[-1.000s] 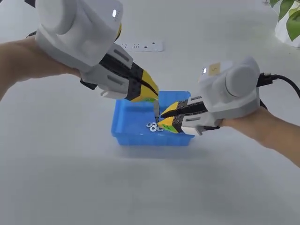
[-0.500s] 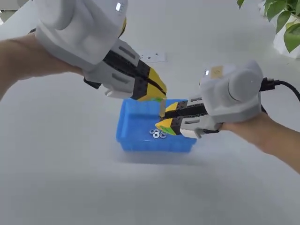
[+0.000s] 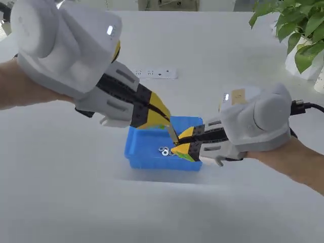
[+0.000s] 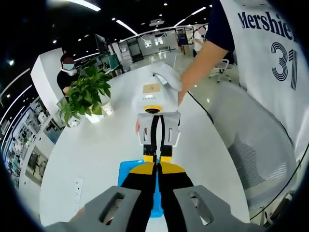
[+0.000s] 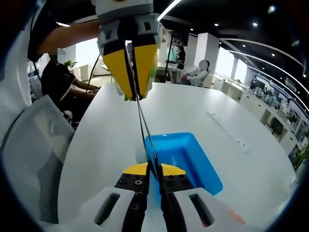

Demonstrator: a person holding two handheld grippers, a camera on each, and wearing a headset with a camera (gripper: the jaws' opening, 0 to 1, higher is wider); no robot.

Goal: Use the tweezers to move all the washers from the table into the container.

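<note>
1. Looking at the head view, the washers (image 3: 164, 151) lie in a small cluster on the floor of the blue container (image 3: 135, 152), towards its near wall. The container sits on the white table (image 3: 71, 202), with a white power strip (image 3: 156, 74) well beyond it.
2. The right gripper view gives the tweezers (image 5: 143, 118) far more plainly. They are two thin metal arms running from the yellow tips of the left gripper (image 5: 133, 94) at the top down to the tips of the right gripper (image 5: 150, 170), drawing closer together as they go. In the head view they are just a short silver sliver between the two.
3. The left gripper view looks at the right gripper head-on, the two pairs of yellow tips almost meeting over the container. Behind are a bare arm, a numbered jersey and a potted plant (image 4: 87, 95).
4. The washers sit just beside the right gripper's tips and below the tweezers. The left gripper's tips hang higher, over the container's far side.
5. Both pairs of jaws are pinched together on the tweezers — one at each end. Which end is the pointed one I cannot tell.
6. The left hand (image 3: 20, 83) is raised, its gripper slanting down towards the container. The right hand (image 3: 286, 157) comes in low, its gripper nearly level, with a black cable (image 3: 309, 106) at its back.
</note>
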